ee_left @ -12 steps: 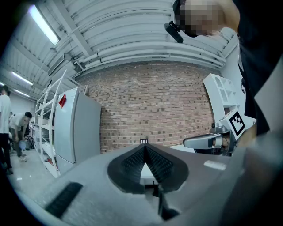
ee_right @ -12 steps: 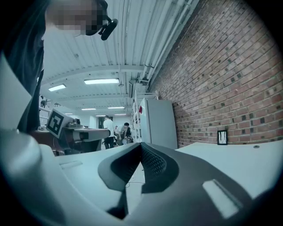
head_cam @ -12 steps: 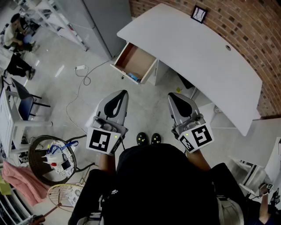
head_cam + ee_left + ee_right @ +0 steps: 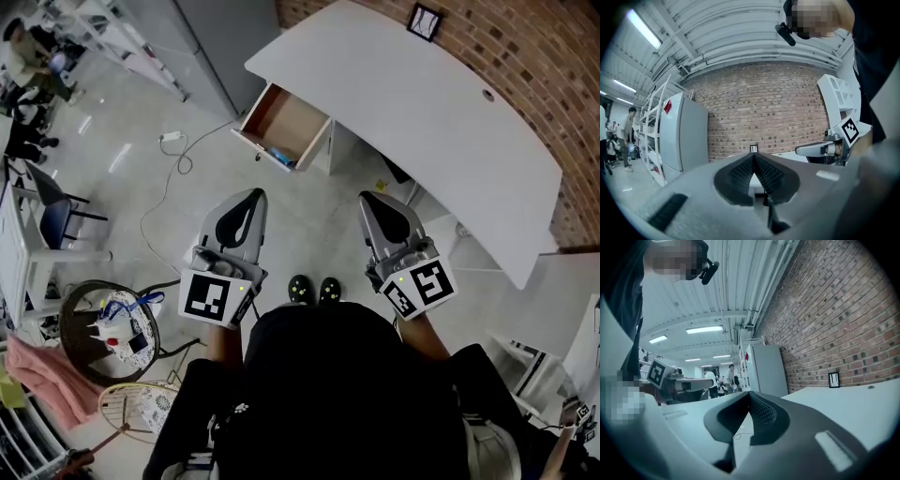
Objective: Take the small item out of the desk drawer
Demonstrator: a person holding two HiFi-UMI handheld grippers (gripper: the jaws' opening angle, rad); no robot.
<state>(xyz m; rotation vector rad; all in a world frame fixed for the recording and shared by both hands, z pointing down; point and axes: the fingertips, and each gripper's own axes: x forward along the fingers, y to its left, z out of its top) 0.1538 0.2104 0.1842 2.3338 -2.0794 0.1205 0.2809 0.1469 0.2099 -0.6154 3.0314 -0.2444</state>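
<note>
A: From the head view, the left tongs (image 4: 251, 195) are pressed together with nothing between them, held level out over the floor (image 4: 309, 225).

B: Same story on the other side. The right tongs (image 4: 367, 199) are closed tight and empty too. Their own view shows the ribbed pads meeting in a single seam.

A: Now for print. Each gripper carries a marker cube (image 4: 212, 298) near the hand, black blocks on white. That's a pattern, not letters.

B: And the task's piece?

A: The drawer (image 4: 291, 117) hangs open under the left end of the white tabletop (image 4: 422, 103), and it's brown inside. A small blue item (image 4: 279, 155) lies in it, right against the inside of the front panel. It's too small to make out any label.

B: That drawer is well apart from both tongs, with bare floor between.

A: At the tabletop's far edge a framed picture (image 4: 425, 22) stands against the brick wall (image 4: 525, 47). It shows thin dark lines on white, and I can't read them as words.

B: The left gripper view catches a grey cabinet (image 4: 686, 131) beside that wall. There's a red mark on its side, too small to read.

A: A white plug block (image 4: 170, 138) lies on the floor left of the drawer. The person's dark shoes (image 4: 314, 291) sit between the two grippers.
</note>
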